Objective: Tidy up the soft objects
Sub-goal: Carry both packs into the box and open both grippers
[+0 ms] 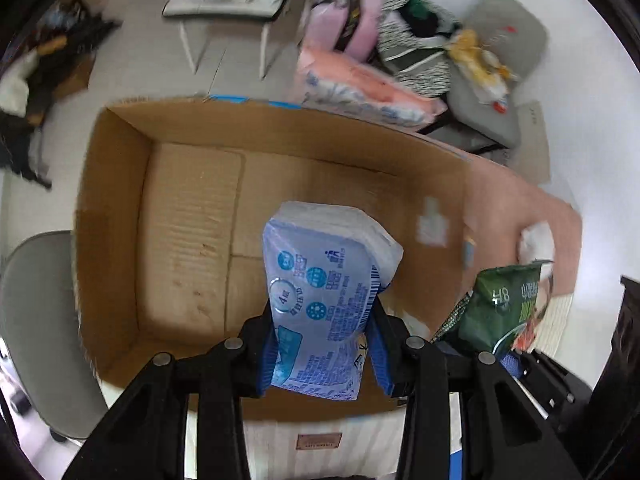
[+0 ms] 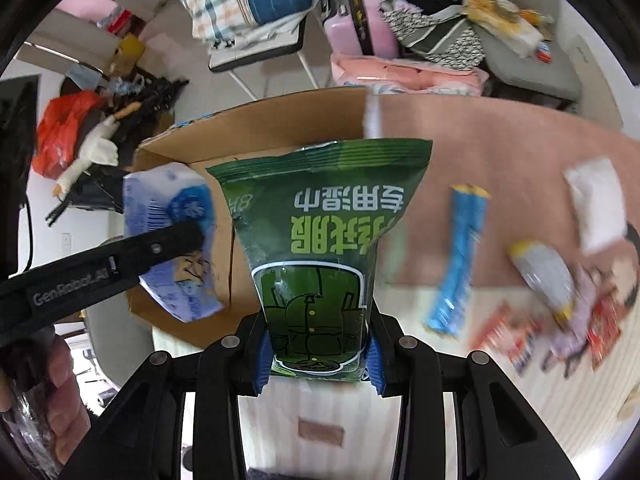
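My left gripper (image 1: pixel 326 344) jaws clamped on blue tissue pack (image 1: pixel 328 280) over cardboard box (image 1: pixel 192 216), right gripper (image 2: pixel 318 354) jaws clamped on green wipes pack (image 2: pixel 320 236), counter (image 2: pixel 500 152) items blurred, I cannot identify them.

Blue tissue pack (image 1: pixel 328 280) between closed jaws, above open cardboard box (image 1: pixel 192 216).

One cardboard box (image 1: pixel 192 216), open. One blue tissue pack (image 1: pixel 328 280), one green wipes pack (image 2: pixel 320 240). Two grippers: the left gripper (image 1: pixel 324 344) and the right gripper (image 2: pixel 318 354). On the pink mat (image 2: pixel 520 152) to the right, loose soft packs: one blue stick pack (image 2: pixel 456 260), one white pack (image 2: pixel 598 204), one grey-and-yellow pack (image 2: pixel 546 276), and a blurred red cluster (image 2: pixel 560 340), count unclear. Far side: one pink suitcase (image 2: pixel 360 20), one pink bundle (image 2: pixel 408 74), one checked bag (image 2: pixel 224 0). Far left: one red bag (image 2: pixel 60 128), one goose plush (image 2: pixel 88 156).
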### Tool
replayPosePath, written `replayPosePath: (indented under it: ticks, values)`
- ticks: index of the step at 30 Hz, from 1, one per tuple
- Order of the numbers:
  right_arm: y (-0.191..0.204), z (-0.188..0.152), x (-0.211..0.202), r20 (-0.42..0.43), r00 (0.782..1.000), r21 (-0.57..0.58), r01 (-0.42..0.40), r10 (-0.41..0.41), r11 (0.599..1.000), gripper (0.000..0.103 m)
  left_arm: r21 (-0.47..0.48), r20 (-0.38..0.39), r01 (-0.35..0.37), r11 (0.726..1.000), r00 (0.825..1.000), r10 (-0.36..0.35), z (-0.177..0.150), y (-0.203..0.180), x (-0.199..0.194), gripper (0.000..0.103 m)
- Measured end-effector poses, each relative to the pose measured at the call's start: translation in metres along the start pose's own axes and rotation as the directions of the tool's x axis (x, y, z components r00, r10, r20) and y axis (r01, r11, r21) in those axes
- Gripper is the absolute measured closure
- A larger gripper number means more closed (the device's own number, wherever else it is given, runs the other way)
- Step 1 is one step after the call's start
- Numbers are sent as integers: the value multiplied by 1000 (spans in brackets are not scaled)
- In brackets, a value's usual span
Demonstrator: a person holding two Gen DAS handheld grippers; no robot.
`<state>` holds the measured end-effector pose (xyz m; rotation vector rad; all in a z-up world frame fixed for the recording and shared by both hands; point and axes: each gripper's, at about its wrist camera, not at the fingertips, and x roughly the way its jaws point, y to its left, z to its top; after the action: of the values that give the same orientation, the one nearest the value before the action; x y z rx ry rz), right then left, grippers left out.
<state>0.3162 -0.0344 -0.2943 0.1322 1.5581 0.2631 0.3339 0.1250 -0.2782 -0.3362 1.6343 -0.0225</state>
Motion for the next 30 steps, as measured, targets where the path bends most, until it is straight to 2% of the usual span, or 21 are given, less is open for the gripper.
replayPosePath:
  ticks: [4,7,12,16,17,18,19,20,22,24,26,30]
  values:
    - [21,52,47,-51,997,8,50,-49,999,63,-40,-92,32,999,995,-35,32,23,40,67]
    - [31,68,76,-82,993,4,82,-82,997,63,-48,-140,49,998,989,-55,42,30,58,67]
    - [29,80,111,-119,985,1,124,-123,992,63,-63,-192,65,996,979,-76,54,37,83,64]
    - [27,83,120,-136,980,6,144,-142,990,61,-23,-217,54,998,974,-57,53,36,87,60]
    - [26,85,121,-141,980,10,144,-141,990,57,-10,-225,44,999,973,-45,52,35,87,58]
    - [26,85,120,-137,980,12,147,-144,989,51,5,-223,33,999,974,-31,51,33,86,52]
    - [26,85,118,-138,981,12,142,-139,990,37,22,-210,23,999,977,-18,50,32,83,42]
    - [26,86,118,-143,982,17,127,-123,992,33,29,-199,15,999,980,-9,49,32,81,37]
    - [30,84,111,-140,982,12,132,-130,991,33,38,-175,2,999,985,5,47,33,72,15]
    - [34,80,103,-133,981,3,143,-141,990,29,49,-159,-5,999,987,13,43,34,64,14]
    - [39,75,93,-121,980,-7,157,-157,988,13,65,-141,-11,998,990,20,37,35,54,6]
    - [48,60,70,-85,983,-26,163,-165,986,1,96,-86,-39,995,995,47,17,39,32,4]
